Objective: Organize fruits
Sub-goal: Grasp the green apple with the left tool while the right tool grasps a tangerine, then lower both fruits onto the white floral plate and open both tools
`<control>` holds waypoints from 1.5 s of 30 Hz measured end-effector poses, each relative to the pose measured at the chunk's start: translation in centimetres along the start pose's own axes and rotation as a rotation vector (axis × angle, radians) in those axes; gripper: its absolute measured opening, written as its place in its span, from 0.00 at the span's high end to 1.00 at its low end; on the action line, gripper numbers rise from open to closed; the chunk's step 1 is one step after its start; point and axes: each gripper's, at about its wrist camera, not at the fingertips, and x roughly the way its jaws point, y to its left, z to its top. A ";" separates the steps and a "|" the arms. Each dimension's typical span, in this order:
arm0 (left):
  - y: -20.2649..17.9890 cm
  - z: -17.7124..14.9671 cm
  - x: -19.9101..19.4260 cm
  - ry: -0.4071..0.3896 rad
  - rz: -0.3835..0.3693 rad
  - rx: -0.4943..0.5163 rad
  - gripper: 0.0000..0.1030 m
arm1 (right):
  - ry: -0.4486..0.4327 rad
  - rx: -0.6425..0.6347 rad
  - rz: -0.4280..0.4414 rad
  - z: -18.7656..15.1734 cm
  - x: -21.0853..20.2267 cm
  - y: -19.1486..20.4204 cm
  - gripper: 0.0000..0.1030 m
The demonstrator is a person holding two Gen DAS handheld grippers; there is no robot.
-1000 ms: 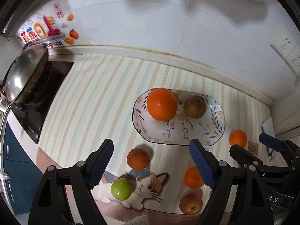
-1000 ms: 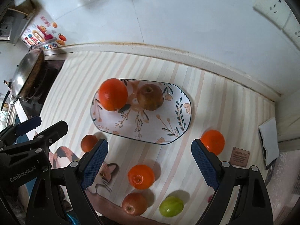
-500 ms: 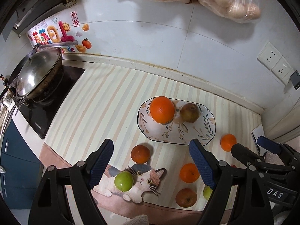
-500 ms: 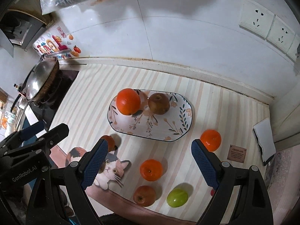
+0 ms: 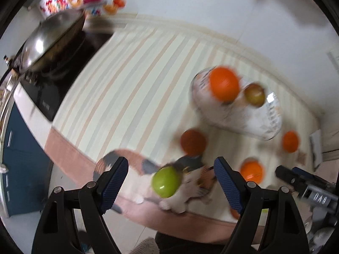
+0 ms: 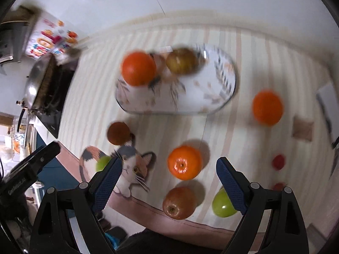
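A patterned oval plate [image 5: 269,124] [image 6: 211,101] holds a large orange [image 5: 224,84] [image 6: 138,68] and a brownish apple [image 5: 254,94] [image 6: 182,60]. My left gripper [image 5: 170,182] is open, with a green apple [image 5: 166,181] on the cat picture between its fingers. My right gripper [image 6: 167,180] is open above an orange [image 6: 184,162] and a red apple [image 6: 179,202]. A second green apple [image 6: 222,205] lies by its right finger. Loose oranges [image 5: 193,141] [image 6: 267,107] lie around the plate.
A wok [image 5: 53,38] sits on a black hob [image 5: 53,89] at the left. The striped mat [image 5: 131,89] ends at the counter's front edge below my grippers. A white card [image 6: 328,112] and small red items [image 6: 278,162] lie at the right.
Both grippers have dropped closer to the counter. The left one swung left and down over the green apple; the right one moved down toward the near fruits. The views are motion-blurred.
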 end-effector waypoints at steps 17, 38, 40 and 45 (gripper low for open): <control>-1.0 -3.0 13.0 0.289 -0.015 0.118 0.46 | 0.161 -0.001 -0.112 0.6 11.3 -0.2 0.14; -0.1 -2.8 14.0 0.260 0.010 0.106 0.49 | 0.186 -0.139 -0.165 -0.9 13.4 1.8 0.35; 0.1 -2.9 13.1 0.246 -0.002 0.104 0.49 | 0.173 -0.141 -0.164 -1.1 12.8 1.5 0.35; 0.2 -1.7 9.0 0.190 -0.070 0.099 0.49 | 0.132 -0.114 -0.113 -0.4 10.6 1.1 0.35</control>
